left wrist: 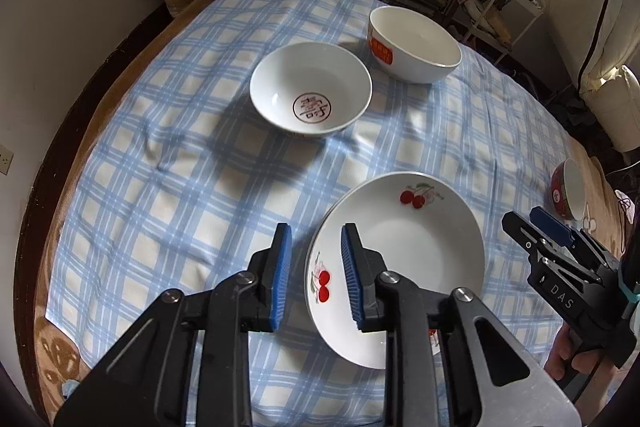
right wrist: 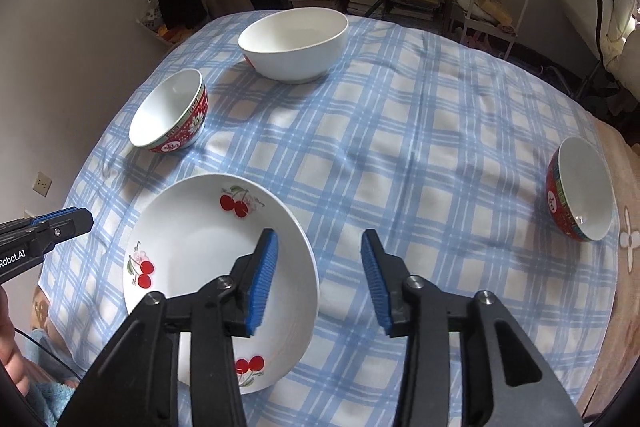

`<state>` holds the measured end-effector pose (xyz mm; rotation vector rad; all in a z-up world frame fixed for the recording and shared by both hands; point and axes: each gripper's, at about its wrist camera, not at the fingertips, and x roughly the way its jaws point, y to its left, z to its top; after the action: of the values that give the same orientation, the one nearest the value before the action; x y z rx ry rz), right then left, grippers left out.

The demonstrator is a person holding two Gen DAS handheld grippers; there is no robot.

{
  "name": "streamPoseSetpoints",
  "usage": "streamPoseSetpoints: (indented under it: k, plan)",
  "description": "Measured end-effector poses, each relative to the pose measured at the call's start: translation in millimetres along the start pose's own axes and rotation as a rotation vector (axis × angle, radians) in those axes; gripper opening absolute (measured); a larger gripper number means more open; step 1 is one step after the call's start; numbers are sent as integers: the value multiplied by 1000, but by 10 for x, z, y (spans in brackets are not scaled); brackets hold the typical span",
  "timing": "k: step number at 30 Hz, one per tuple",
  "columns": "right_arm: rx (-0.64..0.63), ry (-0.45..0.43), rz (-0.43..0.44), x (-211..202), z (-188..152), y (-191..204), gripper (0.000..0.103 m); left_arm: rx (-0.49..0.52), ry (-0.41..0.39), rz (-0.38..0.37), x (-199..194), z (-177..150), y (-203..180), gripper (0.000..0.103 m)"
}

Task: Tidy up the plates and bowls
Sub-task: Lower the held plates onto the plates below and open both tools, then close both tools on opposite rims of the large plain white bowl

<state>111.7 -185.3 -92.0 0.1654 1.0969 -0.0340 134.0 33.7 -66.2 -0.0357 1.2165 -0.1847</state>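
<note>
Checked tablecloth (right wrist: pixel 420 155) bears white cherry-printed plate (right wrist: pixel 208 247).

Left hand-held gripper (left wrist: pixel 314 277): jaws parted, nothing between the blue pads; fingers point forward and down.
Right hand-held gripper (right wrist: pixel 320 281): jaws spread wider than the left's, nothing between them; fingers angled downward.
Right hand (left wrist: pixel 568 355): bare fingers wrapped around the gripper's handle, seen at the left view's lower right edge.
Relative position: the two tools side by side, apart.
</note>
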Motion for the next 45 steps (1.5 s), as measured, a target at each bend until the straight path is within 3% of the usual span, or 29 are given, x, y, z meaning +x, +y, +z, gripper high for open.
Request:
streamPoseSetpoints:
  k: [4,7,11,16,27,35,42,45]
  plan:
    - [-21,-18,-21,-60,202,-23,80,-28,-3,-32,-74,220,45,48]
    - [-23,-49,-39,-98,381,-68,93,-43,-29,-3,-116,396,71,59]
    - [-28,-88,-58,-141,603,-146,98,-3,-13,-11,-82,684,77,71]
    - [-48,-126,-68,-138,880,-220,99,-12,-72,-24,-68,1034,106,82]
    - [2,-148,-30,226,1460,-334,99,73,-123,18,320,1682,-217,84]
    - [59,-140,4,612,1729,-433,98,135,-92,12,802,1957,-540,84]
    - [95,-82,34,919,1818,-510,86,141,-21,15,1258,2038,-639,82]
    - [107,-46,41,1099,1870,-552,79,130,10,5,1399,2073,-657,70]
